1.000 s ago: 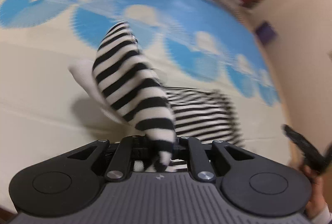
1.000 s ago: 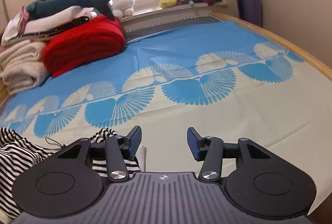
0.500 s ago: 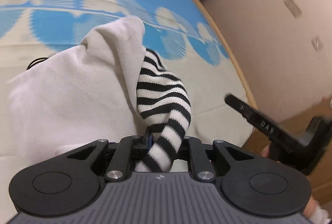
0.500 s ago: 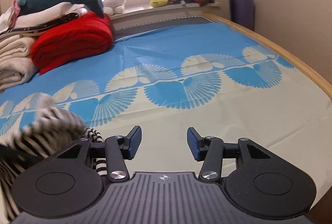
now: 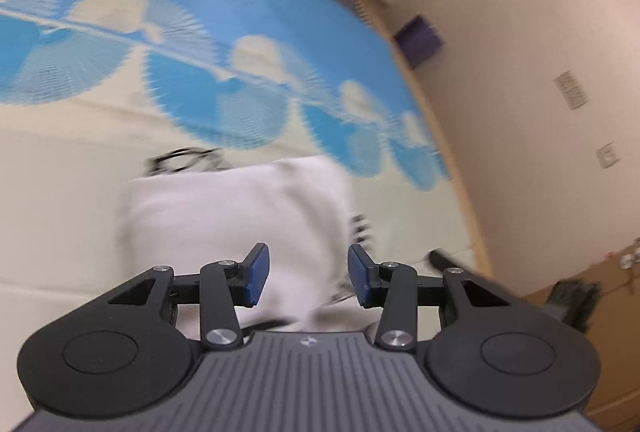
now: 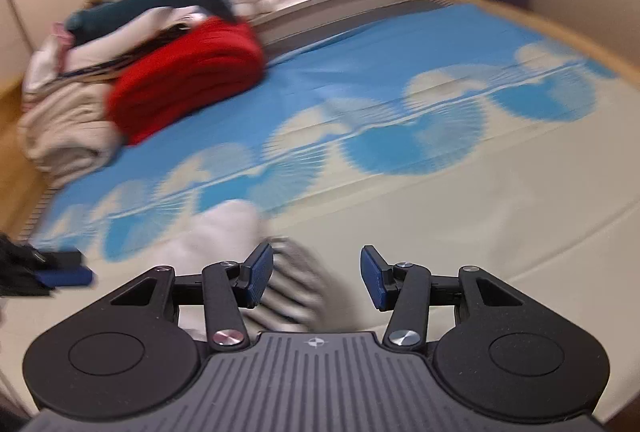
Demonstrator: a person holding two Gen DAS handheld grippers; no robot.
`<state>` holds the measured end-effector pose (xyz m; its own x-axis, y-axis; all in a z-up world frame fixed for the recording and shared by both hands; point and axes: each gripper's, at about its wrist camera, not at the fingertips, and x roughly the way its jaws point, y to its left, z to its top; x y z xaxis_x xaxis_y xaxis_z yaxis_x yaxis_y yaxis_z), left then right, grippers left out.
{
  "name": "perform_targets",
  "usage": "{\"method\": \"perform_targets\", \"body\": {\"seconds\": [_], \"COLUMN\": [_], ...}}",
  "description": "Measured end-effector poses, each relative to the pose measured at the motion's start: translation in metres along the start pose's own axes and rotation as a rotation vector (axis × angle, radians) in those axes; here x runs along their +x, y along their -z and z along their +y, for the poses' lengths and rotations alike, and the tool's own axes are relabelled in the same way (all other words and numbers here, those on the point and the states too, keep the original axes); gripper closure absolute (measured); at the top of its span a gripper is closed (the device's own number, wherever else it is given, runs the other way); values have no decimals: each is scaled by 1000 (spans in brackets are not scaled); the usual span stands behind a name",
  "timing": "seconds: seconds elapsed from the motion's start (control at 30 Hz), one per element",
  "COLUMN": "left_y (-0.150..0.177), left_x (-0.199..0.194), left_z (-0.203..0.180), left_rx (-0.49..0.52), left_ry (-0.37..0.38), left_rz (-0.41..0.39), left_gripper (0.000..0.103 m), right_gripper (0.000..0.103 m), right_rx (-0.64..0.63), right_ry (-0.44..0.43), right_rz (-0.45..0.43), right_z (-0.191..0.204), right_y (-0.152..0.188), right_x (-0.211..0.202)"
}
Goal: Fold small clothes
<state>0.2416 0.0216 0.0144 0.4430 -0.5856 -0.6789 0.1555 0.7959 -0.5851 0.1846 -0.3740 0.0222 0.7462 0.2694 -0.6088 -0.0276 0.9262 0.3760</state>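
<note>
A small black-and-white striped garment lies bunched on the bed cover, mostly its white inner side up. A strip of stripes shows at its right edge. My left gripper hovers just over its near edge, jaws opening, blue pads apart and pressing on nothing. In the right wrist view the same garment lies in front of my right gripper, its striped part beside the left pad. The right gripper is open and holds nothing. The left gripper's blue fingertips show at the far left, blurred.
A red folded blanket, a pile of pale linens and a shark plush sit at the bed's far left. Soft toys line the window sill. A purple box stands by the wall past the wooden bed edge.
The left gripper, shut on the striped sleeve before, has let go and its jaws stand apart. The garment has dropped onto the bed, white side up. The right gripper stays open.
</note>
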Motion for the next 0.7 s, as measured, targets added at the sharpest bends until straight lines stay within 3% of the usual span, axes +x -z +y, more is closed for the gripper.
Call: {"method": "perform_targets", "body": {"seconds": [0.13,0.27,0.3,0.33,0.4,0.6,0.7], "left_y": [0,6,8,10,15,27,36], "left_x": [-14,-17,-17,-15,-12,12,31], "left_z": [16,19,17,14,8,-15,-23], "left_rx": [41,84,101,118,150,260,313], "left_ry": [-65,-92,-98,-99,-101,-97,-117], "left_rz": [22,57,65,73,93,164,235], "left_gripper": [56,56,56,56,56,56,56], "right_gripper": [46,46,52,73,101,103,103], "right_rx": [-40,-225,-281,-332,-359,-310,-273], "right_ry": [-180,-208,-192,-167,-147,-93,-68], "right_rz": [118,229,250,265,285,263,269], "right_z": [31,72,79,83,79,30,6], "right_y": [11,29,34,38,39,36,37], "right_x": [15,28,30,30,26,-8,-19]}}
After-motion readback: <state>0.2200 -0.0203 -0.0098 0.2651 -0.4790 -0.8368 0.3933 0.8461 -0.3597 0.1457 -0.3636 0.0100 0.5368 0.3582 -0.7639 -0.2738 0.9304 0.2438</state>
